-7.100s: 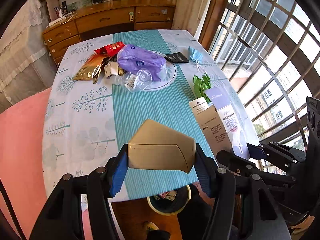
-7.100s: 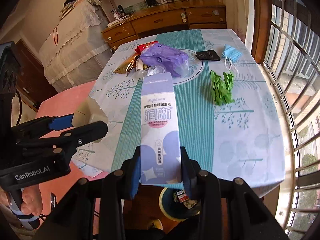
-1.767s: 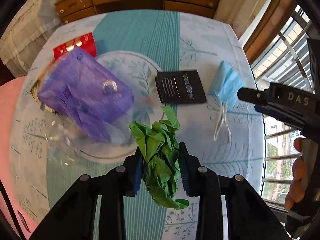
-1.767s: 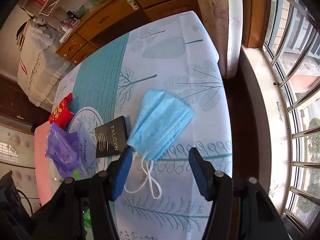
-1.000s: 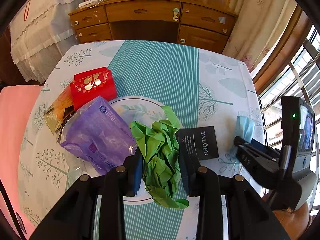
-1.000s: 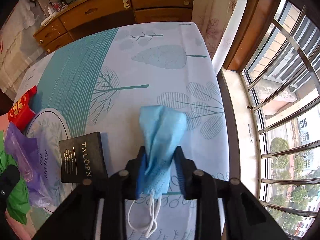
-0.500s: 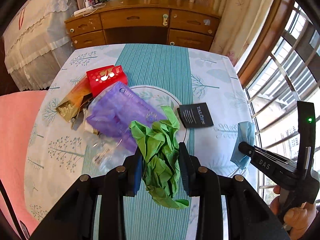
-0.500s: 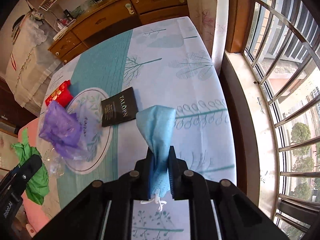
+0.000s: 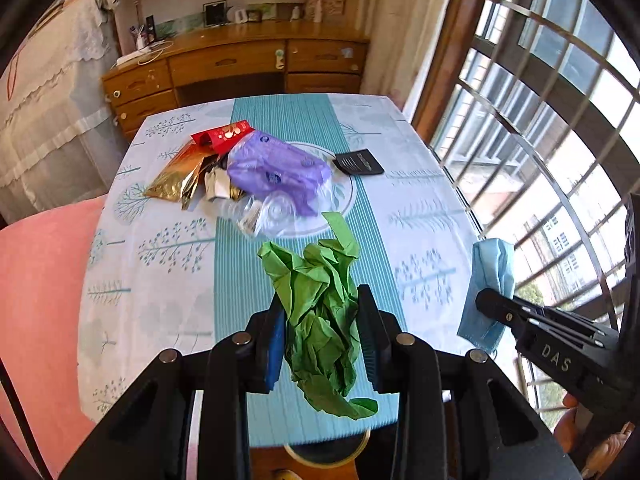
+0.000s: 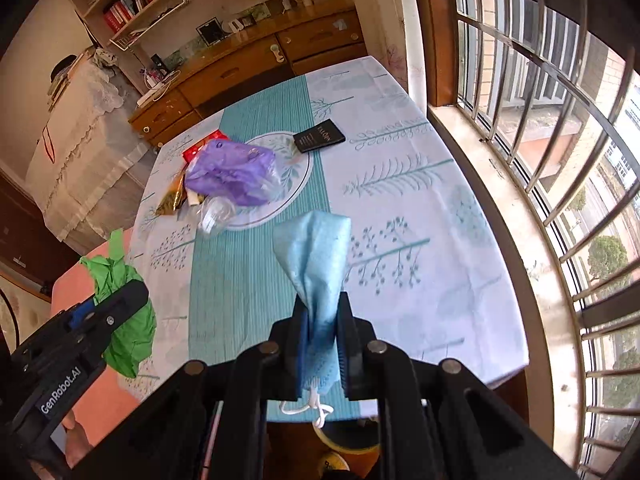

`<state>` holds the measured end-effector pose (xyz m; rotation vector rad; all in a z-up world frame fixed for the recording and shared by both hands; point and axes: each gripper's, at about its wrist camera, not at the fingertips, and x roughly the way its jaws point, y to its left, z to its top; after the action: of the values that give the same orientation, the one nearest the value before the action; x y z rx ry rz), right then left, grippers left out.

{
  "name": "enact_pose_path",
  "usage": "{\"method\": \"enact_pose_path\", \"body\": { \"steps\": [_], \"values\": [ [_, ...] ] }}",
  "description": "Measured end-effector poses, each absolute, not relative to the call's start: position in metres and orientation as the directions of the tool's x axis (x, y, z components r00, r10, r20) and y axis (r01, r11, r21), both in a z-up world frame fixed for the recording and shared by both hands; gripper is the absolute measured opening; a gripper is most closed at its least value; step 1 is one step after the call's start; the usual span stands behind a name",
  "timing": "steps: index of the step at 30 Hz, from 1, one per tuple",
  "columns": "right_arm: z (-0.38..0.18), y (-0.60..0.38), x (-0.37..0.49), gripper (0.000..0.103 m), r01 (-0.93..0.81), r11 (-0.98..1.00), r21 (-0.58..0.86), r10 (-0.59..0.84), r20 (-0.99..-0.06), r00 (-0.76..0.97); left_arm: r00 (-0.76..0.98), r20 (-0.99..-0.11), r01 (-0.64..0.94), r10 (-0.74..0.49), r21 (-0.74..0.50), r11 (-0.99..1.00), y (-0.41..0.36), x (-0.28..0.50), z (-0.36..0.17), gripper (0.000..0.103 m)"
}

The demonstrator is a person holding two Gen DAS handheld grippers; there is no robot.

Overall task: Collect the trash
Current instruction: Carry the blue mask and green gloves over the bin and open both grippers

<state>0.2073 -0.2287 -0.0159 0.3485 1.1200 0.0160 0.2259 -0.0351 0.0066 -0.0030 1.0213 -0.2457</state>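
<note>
My left gripper (image 9: 322, 332) is shut on a crumpled green glove (image 9: 320, 300), held above the near end of the table; the same green glove (image 10: 120, 308) shows at the left of the right wrist view. My right gripper (image 10: 322, 344) is shut on a folded blue face mask (image 10: 316, 264), its white ear loops (image 10: 312, 408) dangling below the jaws. That blue mask (image 9: 486, 284) hangs at the right of the left wrist view. A round bin (image 10: 344, 438) peeks out under the table's near edge.
On the table (image 9: 160, 280) lie a purple bag (image 9: 276, 172), a red packet (image 9: 222, 138), a gold wrapper (image 9: 176, 180), clear plastic packaging (image 9: 268, 212) and a black card (image 9: 358, 162). A barred window (image 10: 560, 160) runs along the right; a wooden dresser (image 9: 240, 68) stands behind.
Both grippers pulled back toward the near end of the table and rose, carrying the green glove and the blue mask. The trash pile now lies farther away.
</note>
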Motion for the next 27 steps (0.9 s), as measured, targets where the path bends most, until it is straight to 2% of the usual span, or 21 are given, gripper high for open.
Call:
{"method": "enact_pose_path", "body": {
  "steps": [8, 17, 22, 27],
  "values": [
    [-0.009, -0.166, 0.105, 0.013, 0.145, 0.958, 0.249, 0.17, -0.895, 0.413, 0.456, -0.849, 0.288, -0.265, -0.141, 0.947, 0.005, 0.133, 0.003, 0.031],
    [-0.03, -0.141, 0.05, 0.013, 0.109, 0.97, 0.218, 0.175, -0.933, 0.313, 0.355, -0.892, 0.318, -0.281, -0.167, 0.933, 0.016, 0.072, -0.029, 0.031],
    [-0.069, -0.149, 0.041, 0.013, 0.127, 0.968, 0.217, 0.183, -0.954, 0.236, 0.277, -0.925, 0.306, -0.258, -0.17, 0.937, 0.009, 0.054, -0.069, 0.031],
    [-0.146, -0.16, 0.033, 0.013, 0.159, 0.96, 0.231, 0.208, -0.967, 0.147, 0.2, -0.948, 0.272, -0.248, -0.189, 0.943, -0.001, 0.039, -0.134, 0.031]
  ]
}}
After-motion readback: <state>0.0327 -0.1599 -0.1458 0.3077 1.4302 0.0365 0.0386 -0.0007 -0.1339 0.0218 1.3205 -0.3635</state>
